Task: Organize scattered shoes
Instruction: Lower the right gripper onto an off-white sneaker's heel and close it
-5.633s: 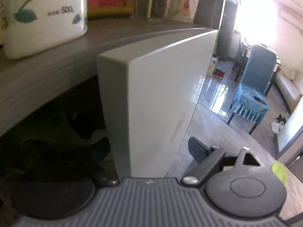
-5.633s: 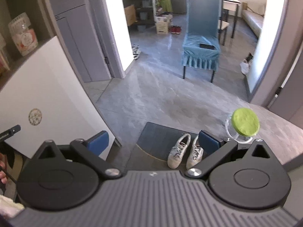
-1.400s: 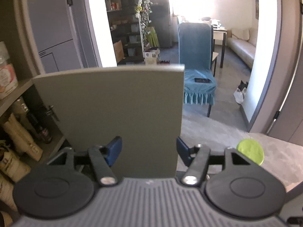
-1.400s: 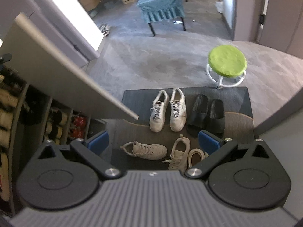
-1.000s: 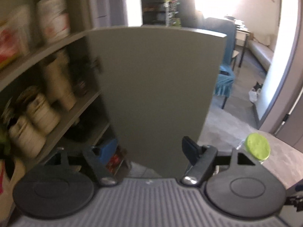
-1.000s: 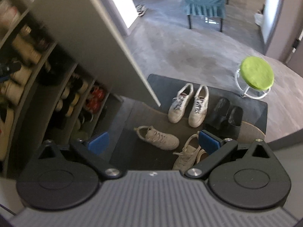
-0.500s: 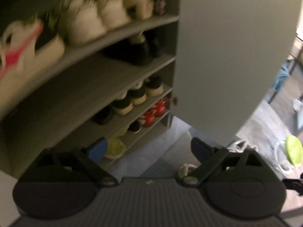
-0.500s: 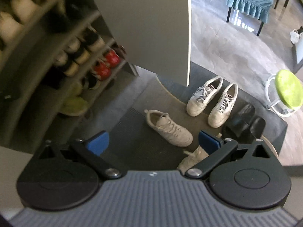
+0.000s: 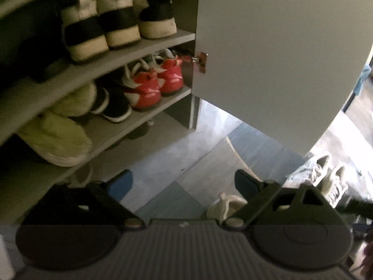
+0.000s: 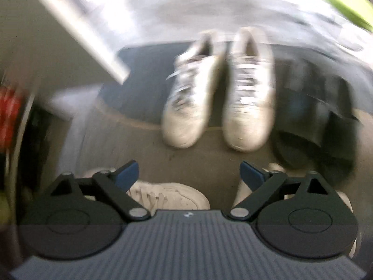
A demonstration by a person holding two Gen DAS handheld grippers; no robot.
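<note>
shoes (image 10: 248,93) below right gripper (image 10: 188,175), jaws apart.

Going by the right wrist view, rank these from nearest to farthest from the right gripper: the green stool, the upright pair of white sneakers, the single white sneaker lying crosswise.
From the right gripper:
1. Single white sneaker, just below the fingertips, toward the left finger.
2. Pair of white sneakers, straight ahead on the mat.
3. Green stool, far off at the upper right, blurred.

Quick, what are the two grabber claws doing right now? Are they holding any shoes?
Left gripper: open, holding nothing.
Right gripper: open, holding nothing, above the white sneakers.
</note>
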